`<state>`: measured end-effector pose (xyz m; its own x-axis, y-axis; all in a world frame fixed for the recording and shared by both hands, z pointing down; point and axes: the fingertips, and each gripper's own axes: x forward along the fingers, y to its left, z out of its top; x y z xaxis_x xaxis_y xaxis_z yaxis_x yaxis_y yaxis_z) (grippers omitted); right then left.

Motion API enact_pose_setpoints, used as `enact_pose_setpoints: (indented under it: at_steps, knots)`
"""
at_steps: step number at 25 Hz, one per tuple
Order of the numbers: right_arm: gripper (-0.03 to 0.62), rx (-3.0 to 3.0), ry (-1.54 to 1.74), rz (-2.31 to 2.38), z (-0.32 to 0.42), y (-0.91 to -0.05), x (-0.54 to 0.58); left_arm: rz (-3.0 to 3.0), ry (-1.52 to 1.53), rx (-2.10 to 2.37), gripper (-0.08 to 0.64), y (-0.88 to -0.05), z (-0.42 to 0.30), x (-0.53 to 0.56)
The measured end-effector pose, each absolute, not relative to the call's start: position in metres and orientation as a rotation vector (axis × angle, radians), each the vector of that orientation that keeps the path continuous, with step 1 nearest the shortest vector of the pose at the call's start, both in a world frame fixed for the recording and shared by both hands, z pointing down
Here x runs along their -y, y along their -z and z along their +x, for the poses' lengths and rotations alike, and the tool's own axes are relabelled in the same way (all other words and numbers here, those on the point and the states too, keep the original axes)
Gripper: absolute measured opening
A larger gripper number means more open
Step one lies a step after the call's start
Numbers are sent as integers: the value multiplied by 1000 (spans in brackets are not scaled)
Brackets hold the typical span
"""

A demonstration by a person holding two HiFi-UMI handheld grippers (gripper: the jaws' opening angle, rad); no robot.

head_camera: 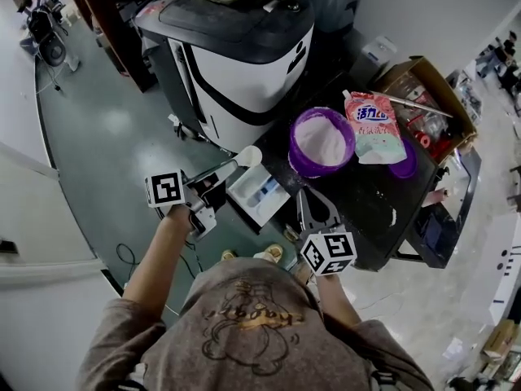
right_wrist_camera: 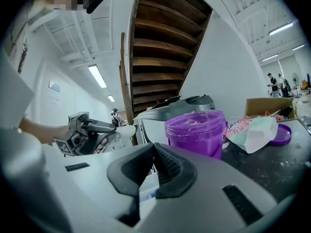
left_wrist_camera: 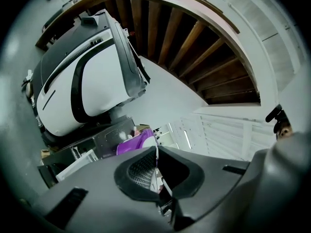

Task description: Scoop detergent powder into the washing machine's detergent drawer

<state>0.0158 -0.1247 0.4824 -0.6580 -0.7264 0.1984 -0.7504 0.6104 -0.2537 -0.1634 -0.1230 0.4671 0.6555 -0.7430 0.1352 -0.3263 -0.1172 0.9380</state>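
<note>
left gripper (head_camera: pixel 213 179), clamped on the scoop (head_camera: pixel 247 156), hovers over the detergent drawer (head_camera: pixel 244 192); a slow, low tip should prevent spills. right gripper (head_camera: pixel 314 208) sits beside the drawer, closed, empty.

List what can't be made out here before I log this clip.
Whether the white plastic scoop holds powder: too small in the head view, side-on in the right gripper view, its bowl hidden behind the left tool in its own.
Compartments of the white detergent drawer: small in the head view; the right tool covers most of it.
Print on the pink-and-white detergent bag: too small.
</note>
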Motion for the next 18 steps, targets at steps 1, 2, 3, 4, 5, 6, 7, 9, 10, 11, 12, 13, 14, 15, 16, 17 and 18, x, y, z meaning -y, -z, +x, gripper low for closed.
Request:
enact_pose_setpoints:
  at_steps: [1,2,3,4,5,6,7,9,10,11,12,13,14,15,16,17,18]
  knots:
    - [2,2749,-488,1271,14,-483,123,1728,433,879,25,-469,-165,123]
    - [2,2746,-488,1278,13,-483,121,1786,410,884,25,-469,-167,124]
    - [2,2741,-488,1285,12,-485,119,1871,381,887,25,-467,-168,126]
    - [2,2736,-489,1291,12,-486,118,1939,360,886,25,-466,-168,128]
    - [2,2731,-490,1298,11,-487,116,1973,352,881,25,-467,-168,128]
    - [2,2726,-491,1305,10,-489,115,1983,349,873,25,-470,-168,127]
    - [2,2721,-491,1312,10,-490,113,1976,349,865,25,-474,-167,126]
    - [2,2713,-495,1325,8,-491,112,1922,339,863,25,-487,-166,122]
    - [2,2709,-498,1331,8,-491,111,1899,326,868,25,-494,-166,120]
    - [2,2704,-500,1337,7,-491,110,1891,310,873,25,-500,-167,119]
    - [2,2700,-501,1344,7,-491,108,1892,292,879,25,-504,-167,119]
    - [2,2697,-503,1351,8,-490,107,1895,273,885,25,-508,-166,118]
    - [2,2694,-505,1358,8,-490,106,1900,256,891,25,-513,-166,117]
    - [2,2692,-507,1366,8,-490,104,1905,239,898,25,-517,-166,116]
    - [2,2689,-511,1373,9,-491,103,1911,221,905,25,-521,-166,115]
    - [2,2687,-515,1379,10,-492,101,1920,198,914,25,-526,-165,115]
    - [2,2685,-518,1385,10,-493,100,1930,171,923,25,-531,-165,114]
